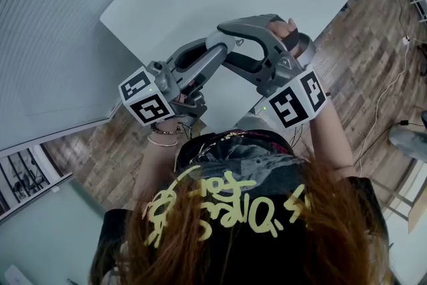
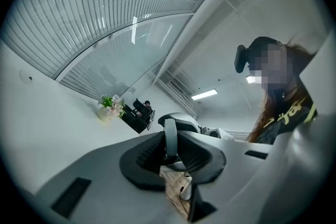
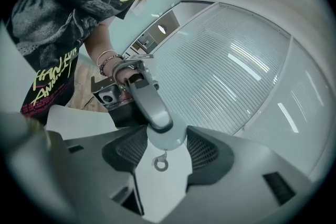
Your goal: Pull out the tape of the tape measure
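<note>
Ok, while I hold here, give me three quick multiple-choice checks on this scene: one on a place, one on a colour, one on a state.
1. Where is the small metal ring?
A. Sticking up above the tape measure
B. Hanging just under the tape measure
C. Far off to one side of it

2. What colour is the tape measure's case?
A. Yellow
B. Red
C. Light grey

3. How do the left gripper's jaws stand?
A. Closed on the tape measure
B. Wide apart and empty
C. Closed on the ring alone

Answers:
1. B: the right gripper view shows the ring dangling below the round case, between the two jaws of the right gripper.
2. C: the case is plain light grey in both gripper views.
3. A: the left gripper view shows both pads against the case, seen edge-on.
</note>
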